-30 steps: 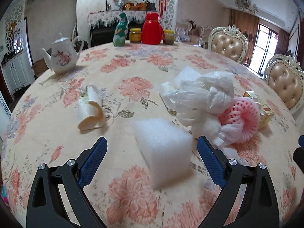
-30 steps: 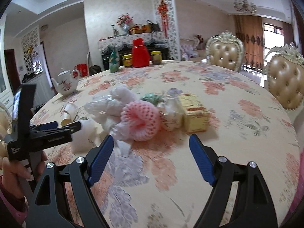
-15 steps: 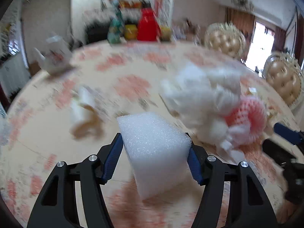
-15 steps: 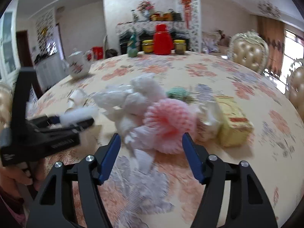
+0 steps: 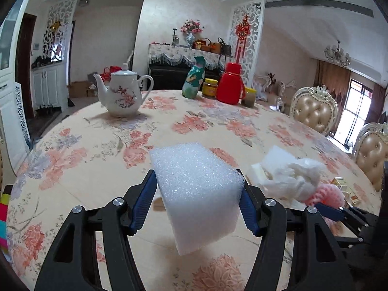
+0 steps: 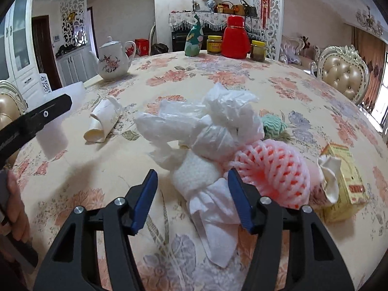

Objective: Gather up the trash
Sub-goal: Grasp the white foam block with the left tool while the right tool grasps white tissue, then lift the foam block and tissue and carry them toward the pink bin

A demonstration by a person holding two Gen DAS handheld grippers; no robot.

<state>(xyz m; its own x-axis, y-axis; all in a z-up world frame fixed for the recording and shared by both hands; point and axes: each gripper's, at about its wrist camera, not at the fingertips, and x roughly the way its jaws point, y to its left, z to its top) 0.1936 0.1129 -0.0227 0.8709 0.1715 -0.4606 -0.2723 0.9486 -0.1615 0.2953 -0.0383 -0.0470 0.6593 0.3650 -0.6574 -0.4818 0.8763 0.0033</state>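
Gripping the white foam block (image 5: pixel 197 194) in my left claw (image 5: pixel 197 203), I hold it clear above the floral table (image 5: pixel 97 150). My right claw (image 6: pixel 191 201) stands apart around white tissue (image 6: pixel 213 208) at the near edge of the trash heap, beside the pink foam net (image 6: pixel 271 172). Far across sit a teapot (image 6: pixel 112 60), red flask (image 6: pixel 236 37) and two jars (image 6: pixel 214 45); their contents I cannot tell.

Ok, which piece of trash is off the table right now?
The white foam block: it is clamped in the left hand-held gripper, above the cloth. The pink foam net and crumpled plastic bags lie on the table.
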